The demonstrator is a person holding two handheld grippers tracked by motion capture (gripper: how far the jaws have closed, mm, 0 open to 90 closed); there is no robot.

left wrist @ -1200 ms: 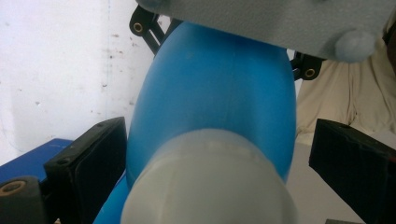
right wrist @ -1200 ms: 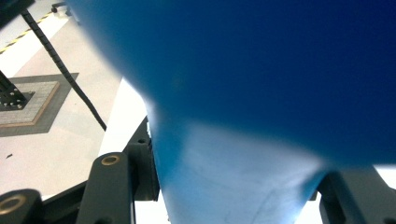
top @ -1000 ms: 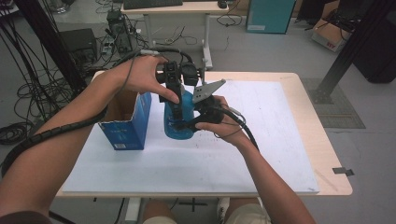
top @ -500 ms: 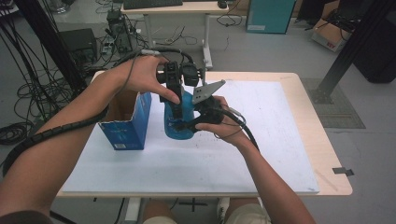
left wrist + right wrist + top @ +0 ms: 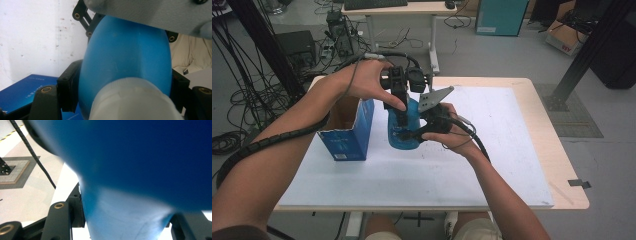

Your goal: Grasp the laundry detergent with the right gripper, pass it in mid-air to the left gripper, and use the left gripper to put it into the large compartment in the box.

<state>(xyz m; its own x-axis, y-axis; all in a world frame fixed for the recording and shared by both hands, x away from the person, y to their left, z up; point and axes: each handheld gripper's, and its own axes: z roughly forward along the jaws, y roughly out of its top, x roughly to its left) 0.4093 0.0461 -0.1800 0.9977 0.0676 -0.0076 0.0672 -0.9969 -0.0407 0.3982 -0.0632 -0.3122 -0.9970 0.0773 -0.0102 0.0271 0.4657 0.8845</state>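
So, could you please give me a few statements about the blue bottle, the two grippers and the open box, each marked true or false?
1. The blue plastic bottle lies flat on the white sheet. False: it stands upright, held between both grippers.
2. The right gripper is shut on the bottle's lower body. True.
3. The left gripper comes down on the bottle from above, and its jaws have just been closing around it. True; in the left gripper view the pads press on the blue body.
4. The blue cardboard box is closed. False: its top is open.
5. The box stands right of the bottle in the high view. False: it stands to its left.
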